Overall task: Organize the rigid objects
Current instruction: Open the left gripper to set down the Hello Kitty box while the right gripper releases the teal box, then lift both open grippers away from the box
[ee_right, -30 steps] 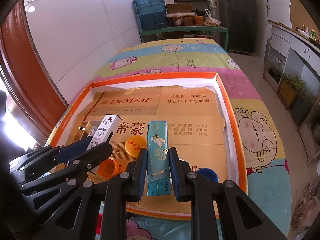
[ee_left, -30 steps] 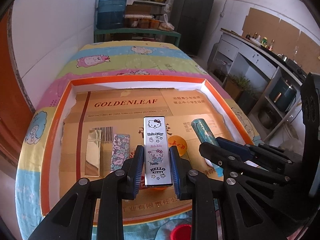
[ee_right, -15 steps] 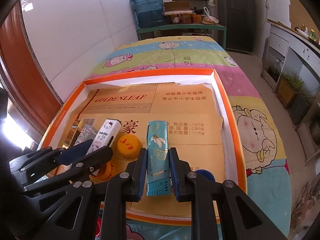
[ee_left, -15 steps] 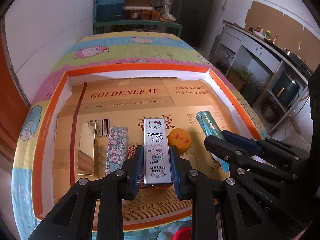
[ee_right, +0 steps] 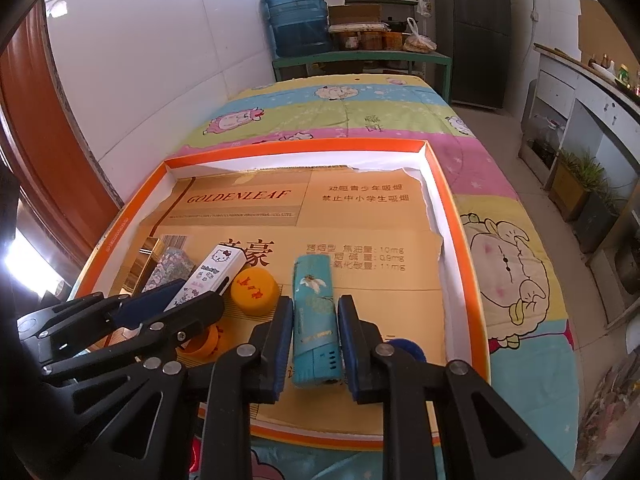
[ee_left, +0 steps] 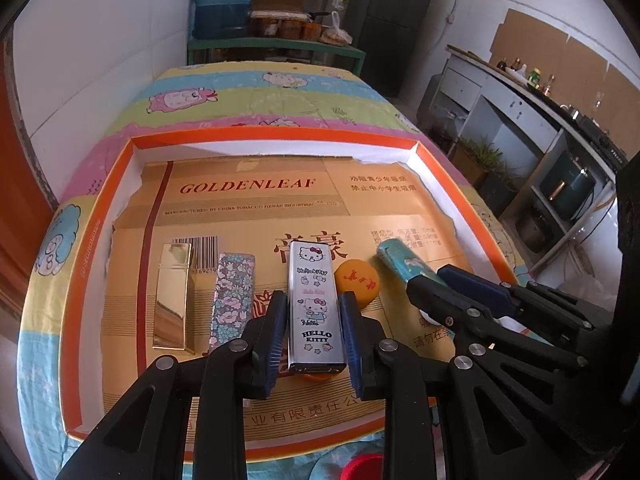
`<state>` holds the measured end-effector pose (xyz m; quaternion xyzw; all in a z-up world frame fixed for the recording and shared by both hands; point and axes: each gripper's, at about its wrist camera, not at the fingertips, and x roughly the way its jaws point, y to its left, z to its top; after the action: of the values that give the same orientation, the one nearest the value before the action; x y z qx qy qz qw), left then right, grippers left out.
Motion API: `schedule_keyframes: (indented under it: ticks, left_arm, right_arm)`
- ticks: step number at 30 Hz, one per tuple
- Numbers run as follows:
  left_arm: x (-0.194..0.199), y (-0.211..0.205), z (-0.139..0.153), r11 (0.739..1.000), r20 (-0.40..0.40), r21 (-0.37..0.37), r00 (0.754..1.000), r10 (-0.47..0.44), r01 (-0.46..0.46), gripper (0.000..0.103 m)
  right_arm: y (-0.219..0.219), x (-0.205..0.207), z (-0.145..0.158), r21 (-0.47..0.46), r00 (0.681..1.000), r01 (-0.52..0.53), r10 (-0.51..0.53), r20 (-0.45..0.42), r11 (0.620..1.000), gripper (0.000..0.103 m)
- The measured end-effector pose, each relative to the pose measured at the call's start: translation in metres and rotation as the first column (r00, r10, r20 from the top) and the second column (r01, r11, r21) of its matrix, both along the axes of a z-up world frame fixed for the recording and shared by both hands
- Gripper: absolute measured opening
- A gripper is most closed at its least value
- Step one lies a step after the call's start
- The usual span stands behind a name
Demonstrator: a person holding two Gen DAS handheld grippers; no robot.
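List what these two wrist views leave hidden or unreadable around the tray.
- Orange ring: right wrist view, mostly covered by the left gripper; what it is stays unclear.
- Blue round thing: right wrist view, behind the right gripper.
- Red cap: left wrist view, cut off by the bottom edge.
- Teal lighter: left wrist view, near end hidden by the right gripper.
- Gold case: right wrist view, largely behind the floral case.

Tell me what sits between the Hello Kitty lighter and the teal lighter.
An orange bottle cap lies on the cardboard between the Hello Kitty lighter and the teal lighter, seen in both wrist views.
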<state>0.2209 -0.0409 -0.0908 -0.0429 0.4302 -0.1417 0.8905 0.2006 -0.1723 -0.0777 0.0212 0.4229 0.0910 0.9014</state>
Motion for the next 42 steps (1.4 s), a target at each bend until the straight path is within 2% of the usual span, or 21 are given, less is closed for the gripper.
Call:
schedule_keyframes:
  ticks: [7, 23, 42]
  left_arm:
    - [-0.003, 0.002, 0.005, 1.0, 0.022, -0.01, 1.0, 0.009, -0.009, 0.038]
    - [-0.01, 0.004, 0.015, 1.0, 0.044, -0.013, 0.999, 0.006, -0.005, 0.038]
    - [-0.041, 0.009, 0.032, 1.0, 0.069, -0.019, 0.998, 0.005, -0.004, 0.038]
  right_arm:
    - [-0.002, -0.001, 0.001, 0.006, 1.0, 0.007, -0.007, 0.005, 1.0, 0.024]
    - [-0.002, -0.01, 0.011, 0.006, 1.0, 0.006, -0.006, 0.024, 1.0, 0.025]
    - [0.002, -0.035, 0.028, 0.002, 0.998, 0.0, 0.0, 0.056, 1.0, 0.025]
